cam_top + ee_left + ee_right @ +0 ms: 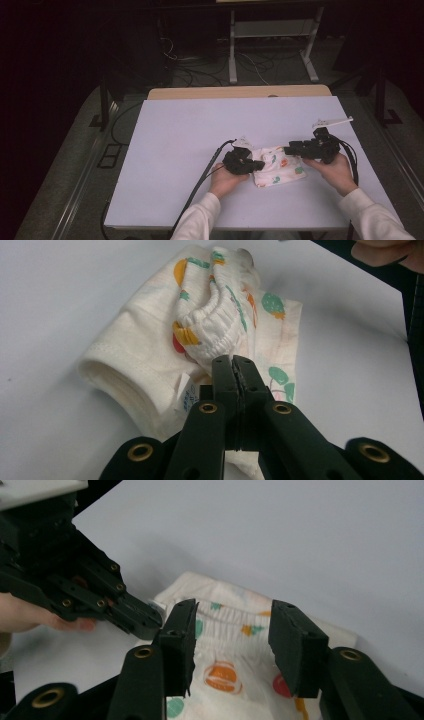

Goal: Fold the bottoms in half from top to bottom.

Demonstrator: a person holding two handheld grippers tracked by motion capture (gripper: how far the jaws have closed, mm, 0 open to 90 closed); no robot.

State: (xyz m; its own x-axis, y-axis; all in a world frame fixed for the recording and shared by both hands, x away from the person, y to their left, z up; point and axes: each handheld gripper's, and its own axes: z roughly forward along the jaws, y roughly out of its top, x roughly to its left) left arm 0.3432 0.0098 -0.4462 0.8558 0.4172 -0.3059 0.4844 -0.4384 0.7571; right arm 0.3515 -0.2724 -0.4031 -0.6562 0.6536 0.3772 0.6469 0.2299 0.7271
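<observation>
Garment: while lying folded on the white bench (pixel 175 150), small printed cloth piece (pixel 278 169) sits near the front edge, between both hands; long axis runs left to right in the high view, elastic band bunched on top, thick folded edge toward the left tongs' side.
Left tongs (pixel 235 371): clenched tight on a pinch of the elastic band, fabric gathered at the tips.
Right tongs (pixel 232 645): parted midway, cloth lying below and between the jaws, pads not pressing it; poised over the garment's right end.
Hands: left hand (pixel 225 179) and right hand (pixel 336 171) gripping the handles.
</observation>
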